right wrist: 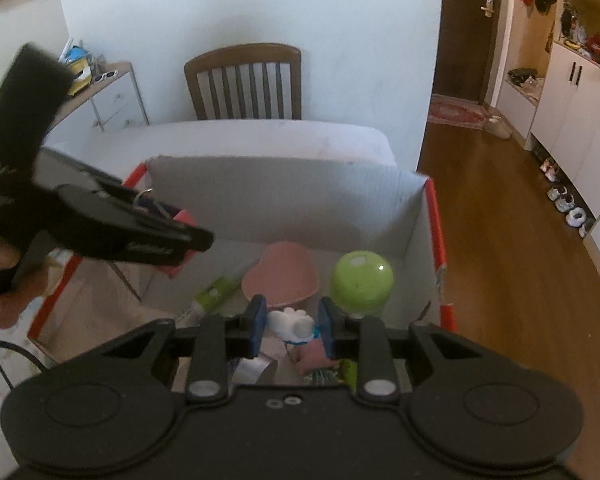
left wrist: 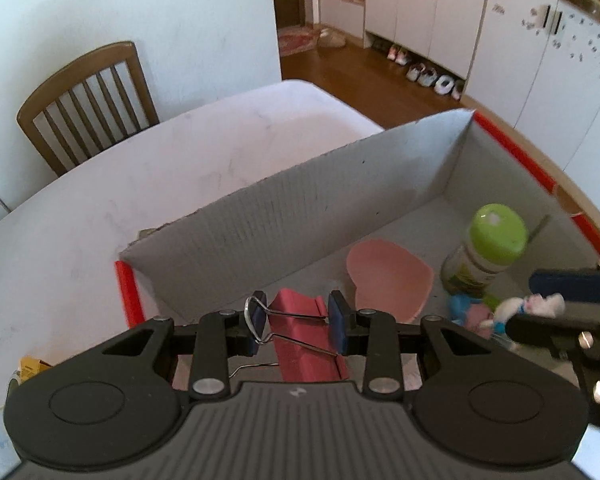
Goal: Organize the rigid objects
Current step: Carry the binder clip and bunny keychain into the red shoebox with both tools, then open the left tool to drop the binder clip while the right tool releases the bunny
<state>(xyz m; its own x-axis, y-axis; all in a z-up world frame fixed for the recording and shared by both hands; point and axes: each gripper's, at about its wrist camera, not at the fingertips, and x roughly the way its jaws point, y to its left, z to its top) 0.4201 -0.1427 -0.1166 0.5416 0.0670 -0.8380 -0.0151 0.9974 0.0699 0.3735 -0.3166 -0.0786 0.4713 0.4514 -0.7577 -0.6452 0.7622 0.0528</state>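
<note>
Both grippers hung over the cardboard box [left wrist: 340,200], the left gripper [left wrist: 298,326] with fingers clamped on a red binder clip [left wrist: 304,344], the right gripper [right wrist: 292,326] clamped on a small white figurine [right wrist: 290,322]. Held only by its wire handles, the clip could have swung or slipped. Let go early, the figurine might have knocked the green-capped bottle [right wrist: 362,280] over.

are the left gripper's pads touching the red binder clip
Touching. The left wrist view shows the left gripper with both blue pads pressed against the wire handles of the red binder clip.

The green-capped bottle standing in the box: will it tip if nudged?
Probably. The bottle stands upright, tall for its base, so a bump near the cap could topple it. Its round body would likely roll toward the pink dish.
</note>
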